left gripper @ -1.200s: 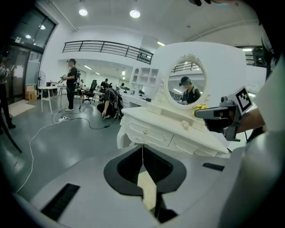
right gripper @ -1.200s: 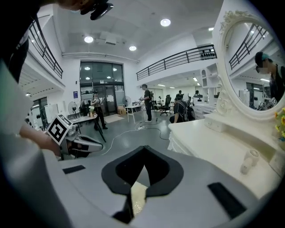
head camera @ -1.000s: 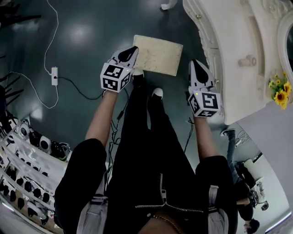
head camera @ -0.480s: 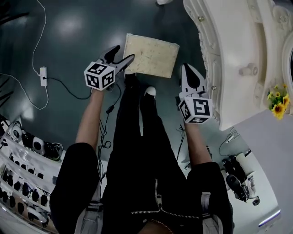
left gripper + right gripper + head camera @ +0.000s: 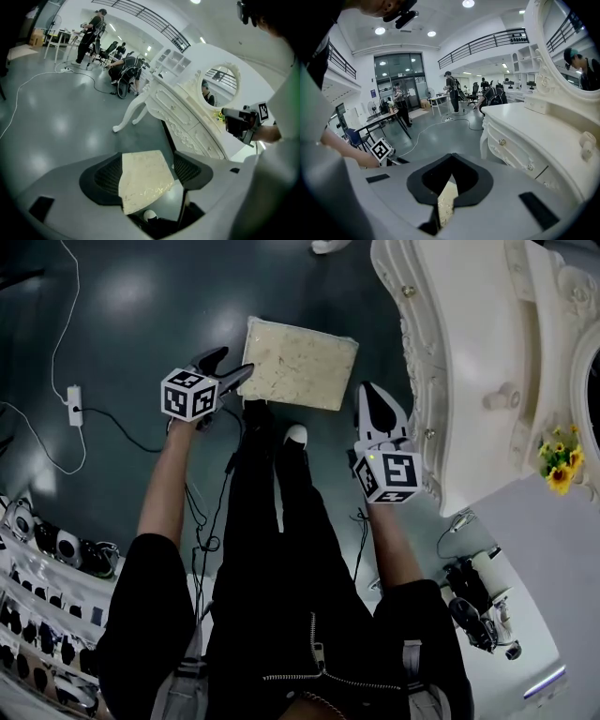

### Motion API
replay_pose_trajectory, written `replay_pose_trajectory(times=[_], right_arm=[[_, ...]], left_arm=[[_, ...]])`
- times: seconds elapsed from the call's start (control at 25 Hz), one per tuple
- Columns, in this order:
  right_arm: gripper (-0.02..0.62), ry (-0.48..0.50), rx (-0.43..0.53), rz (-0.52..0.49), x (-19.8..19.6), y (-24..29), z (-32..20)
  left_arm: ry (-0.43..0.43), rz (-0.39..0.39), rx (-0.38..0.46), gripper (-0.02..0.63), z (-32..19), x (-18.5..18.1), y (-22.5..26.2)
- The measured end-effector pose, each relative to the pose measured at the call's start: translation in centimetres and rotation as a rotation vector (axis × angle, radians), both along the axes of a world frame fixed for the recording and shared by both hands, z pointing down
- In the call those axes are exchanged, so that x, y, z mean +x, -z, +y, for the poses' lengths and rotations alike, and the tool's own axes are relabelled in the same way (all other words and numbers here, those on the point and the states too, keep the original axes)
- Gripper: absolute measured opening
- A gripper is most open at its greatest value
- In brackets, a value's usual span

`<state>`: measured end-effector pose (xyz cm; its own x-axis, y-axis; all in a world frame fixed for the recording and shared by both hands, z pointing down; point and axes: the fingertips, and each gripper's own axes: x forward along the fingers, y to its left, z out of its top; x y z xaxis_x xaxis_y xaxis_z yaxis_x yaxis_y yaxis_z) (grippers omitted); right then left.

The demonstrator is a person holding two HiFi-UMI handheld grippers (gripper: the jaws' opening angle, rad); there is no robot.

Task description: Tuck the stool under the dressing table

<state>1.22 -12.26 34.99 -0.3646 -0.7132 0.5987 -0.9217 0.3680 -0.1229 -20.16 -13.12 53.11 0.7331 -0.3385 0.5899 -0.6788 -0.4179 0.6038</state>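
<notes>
From the head view, we see the stool [image 5: 300,364] on the dark floor just left of the table [image 5: 469,352] and not under it, just beyond our feet. The left gripper [image 5: 234,364] sits at the stool's near left corner and the right gripper [image 5: 370,395] by its right side. In the left gripper view, the left gripper [image 5: 147,157] has just been opening its jaws. They stand wide, the stool's seat [image 5: 143,180] showing between them, the pads not pressing on it, and the table [image 5: 183,117] is far right. In the right gripper view, the right gripper [image 5: 451,159] has its jaw tips together, holding nothing. A sliver of the stool [image 5: 447,201] shows below, with the table [image 5: 534,140] at right.
</notes>
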Motion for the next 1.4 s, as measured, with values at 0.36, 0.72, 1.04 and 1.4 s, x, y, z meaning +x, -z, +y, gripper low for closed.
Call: replay_pose_trajectory(times=[0.36, 0.72, 1.04, 1.4], right_arm=[[0.008, -0.017, -0.03, 0.009, -0.4, -3.0, -0.5], [0.006, -0.038, -0.054, -0.046, -0.2, -8.3, -1.0], [0.006, -0.013, -0.109, -0.076, -0.2, -12.1, 0.1], [0.006, -0.06, -0.162, -0.08, 1.0, -15.4, 2.2]], left_arm=[[-0.062, 0.019, -0.2, 0.333, 2.4, 0.4, -8.8], [0.019, 0.06, -0.275, 0.336, 2.1, 0.8, -15.6], [0.012, 0.056, -0.346, 0.339, 2.5, 1.2, -21.4], [-0.052, 0.126, -0.444, 0.345, 4.8, 2.7, -24.7]])
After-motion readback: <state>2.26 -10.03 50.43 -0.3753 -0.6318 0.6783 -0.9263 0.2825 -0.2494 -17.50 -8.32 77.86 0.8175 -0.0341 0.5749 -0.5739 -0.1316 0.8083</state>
